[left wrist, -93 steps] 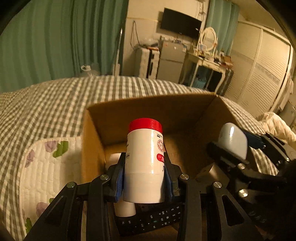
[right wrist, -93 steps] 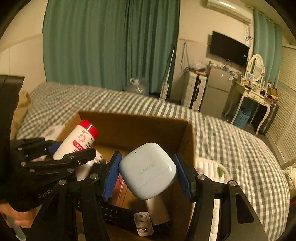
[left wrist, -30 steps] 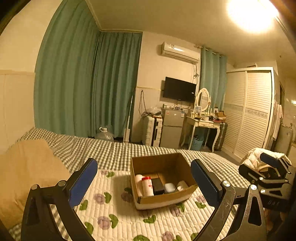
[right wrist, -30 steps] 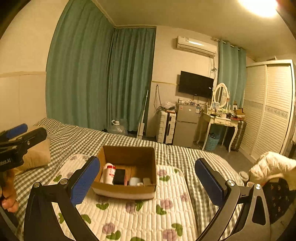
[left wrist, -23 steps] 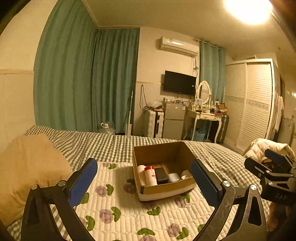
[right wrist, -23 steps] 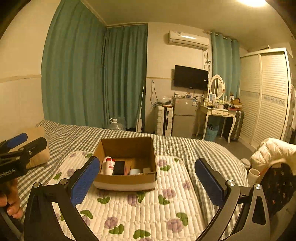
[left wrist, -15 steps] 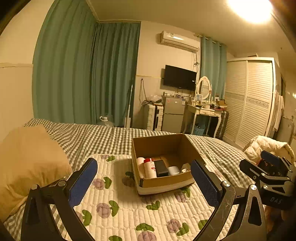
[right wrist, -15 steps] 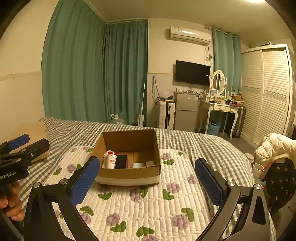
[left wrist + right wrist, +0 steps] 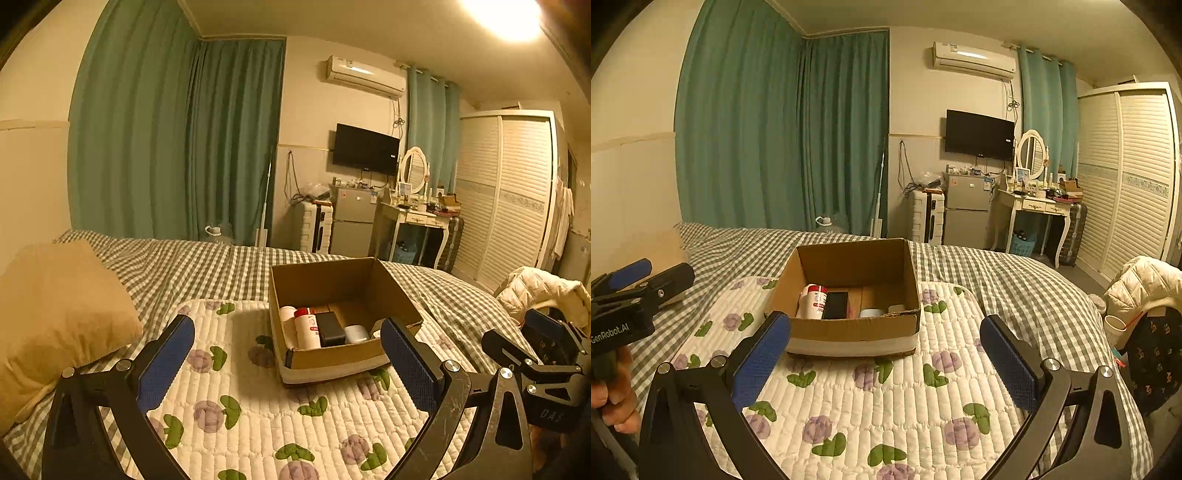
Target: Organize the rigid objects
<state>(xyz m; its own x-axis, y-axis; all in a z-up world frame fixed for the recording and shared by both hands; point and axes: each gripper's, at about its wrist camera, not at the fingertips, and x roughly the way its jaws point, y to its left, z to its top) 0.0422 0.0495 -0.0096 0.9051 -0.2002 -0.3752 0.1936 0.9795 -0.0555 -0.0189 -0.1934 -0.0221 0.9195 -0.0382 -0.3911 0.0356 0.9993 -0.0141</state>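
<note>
An open cardboard box point(image 9: 332, 362) stands on a flowered quilt on the bed; it also shows in the right wrist view point(image 9: 849, 332). In it stand a white bottle with a red cap point(image 9: 307, 326) point(image 9: 814, 301), a black block point(image 9: 330, 328) point(image 9: 836, 305) and a pale blue earbud case point(image 9: 355, 333) point(image 9: 870, 313). My left gripper point(image 9: 286, 363) is open and empty, held back from the box. My right gripper point(image 9: 884, 360) is open and empty, also short of the box.
A tan pillow point(image 9: 55, 314) lies at the left on the checked bedspread point(image 9: 177, 266). A white jacket point(image 9: 1141, 280) hangs over a chair at the right. A fridge point(image 9: 966, 218), dressing table point(image 9: 1030, 206) and wardrobe point(image 9: 1134, 177) stand beyond the bed.
3.1 s ago each gripper held an object over the box: left the bottle, right the earbud case. Both lie in the box now, and both grippers are open and drawn back.
</note>
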